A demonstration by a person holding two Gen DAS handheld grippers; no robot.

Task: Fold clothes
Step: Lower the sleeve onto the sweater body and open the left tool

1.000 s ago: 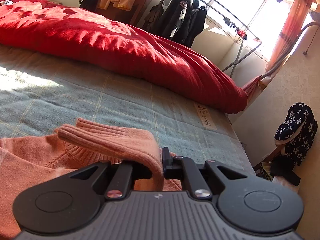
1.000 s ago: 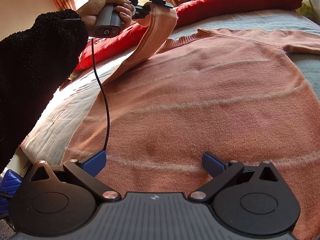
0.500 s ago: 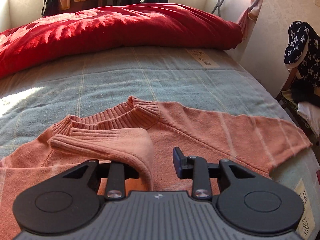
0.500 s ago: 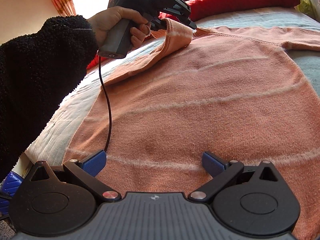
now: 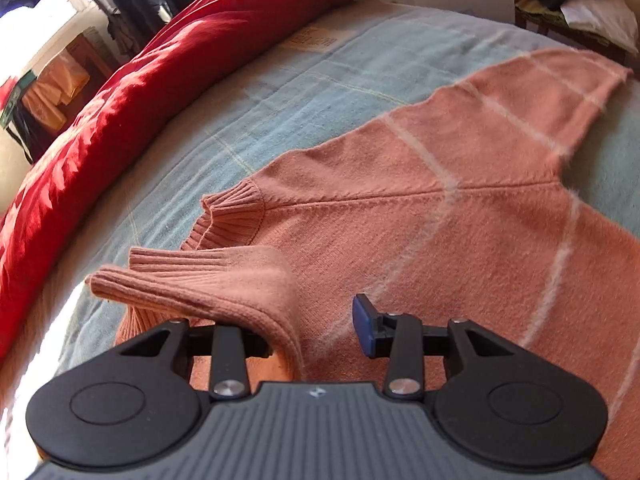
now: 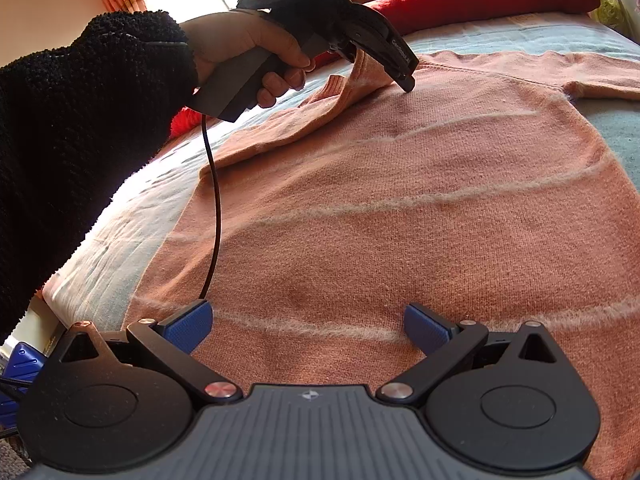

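A salmon-pink knit sweater point(image 5: 400, 220) with pale stripes lies flat on the bed, collar point(image 5: 232, 216) toward the red duvet. Its one sleeve is folded in over the chest, and the ribbed cuff point(image 5: 192, 284) drapes over one finger of my left gripper point(image 5: 320, 328). That gripper's jaws are opening; the blue pad point(image 5: 364, 328) stands clear of the fabric. In the right wrist view the left gripper point(image 6: 384, 68) tilts down onto the sweater point(image 6: 400, 200) near the collar. My right gripper point(image 6: 308, 326) hovers open over the sweater's lower body, with nothing between its fingers.
A red duvet point(image 5: 140, 92) is heaped along the far side of the blue-green bed cover point(image 5: 300, 92). Dark jackets point(image 5: 132, 0) hang by the window. A chair with clothes point(image 5: 580, 4) stands past the bed. A black-sleeved arm point(image 6: 80, 120) and a cable point(image 6: 216, 200) cross the bed's left edge.
The left gripper has come down and rolled, carrying the sleeve onto the sweater's chest. Its jaws went from shut on the cuff to apart. The right gripper has not moved.
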